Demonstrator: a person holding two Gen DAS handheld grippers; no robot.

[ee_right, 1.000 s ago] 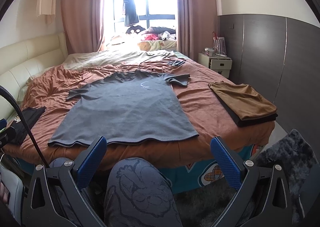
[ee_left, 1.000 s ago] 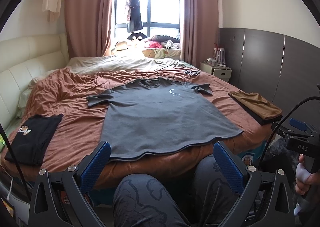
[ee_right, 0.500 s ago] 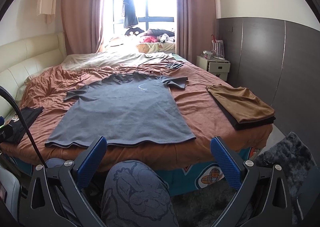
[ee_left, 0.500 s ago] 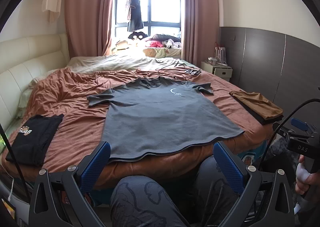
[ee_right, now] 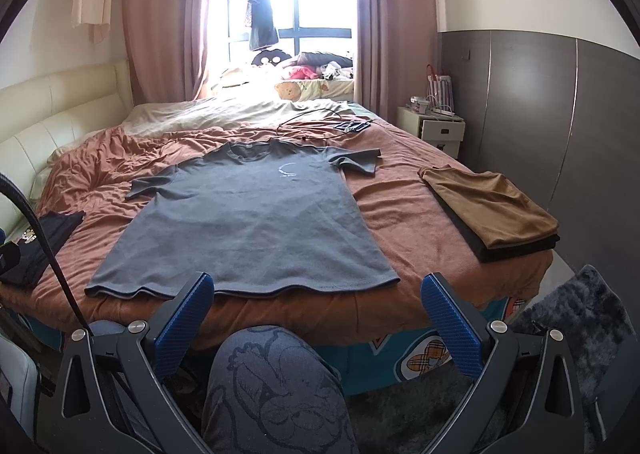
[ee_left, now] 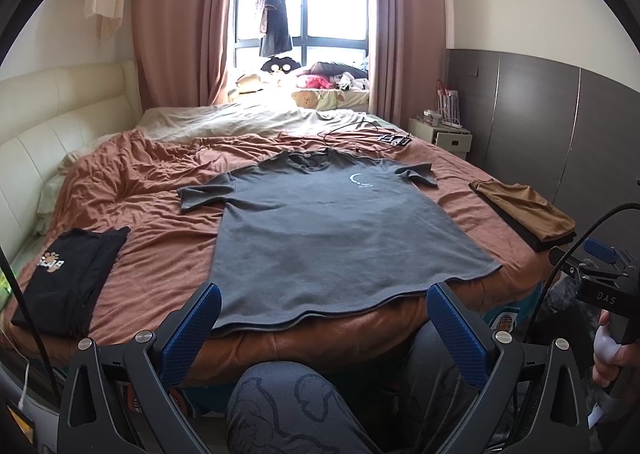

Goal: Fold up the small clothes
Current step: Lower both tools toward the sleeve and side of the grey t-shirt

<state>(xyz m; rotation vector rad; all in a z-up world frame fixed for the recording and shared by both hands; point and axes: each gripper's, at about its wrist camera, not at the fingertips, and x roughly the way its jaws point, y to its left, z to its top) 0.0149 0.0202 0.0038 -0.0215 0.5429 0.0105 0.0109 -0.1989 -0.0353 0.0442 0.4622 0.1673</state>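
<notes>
A grey T-shirt (ee_left: 328, 230) lies spread flat, front up, on the rust-brown bedspread (ee_left: 148, 213), straight ahead of both pairs of jaws and beyond their tips. Its hem runs along the near edge of the bed, sleeves out to both sides. A small white crescent logo (ee_left: 358, 178) sits on the chest; the tiny line of lettering under it is too small to read.

The left gripper (ee_left: 320, 308) has its jaws wide apart, holding nothing, its blue pads framing the hem. The right gripper (ee_right: 316, 296) also stands wide apart and empty; in its view the shirt lies ahead and slightly left of the gap.

Left of the left jaws lies a folded black garment (ee_left: 72, 274) with a paw print and orange letters, hard to make out. Right of the jaws is a folded tan garment (ee_right: 492, 205) stacked on a dark one, of which only the edge shows. Below the jaws a knee in patterned grey trousers (ee_right: 276, 386) hides the bed's front.

In the left wrist view, at the right edge, a hand (ee_left: 612, 354) grips a handle, cut off by the frame; the black part above it reads "DAS". A black cable (ee_right: 316, 123) lies on the bed beyond the collar.
</notes>
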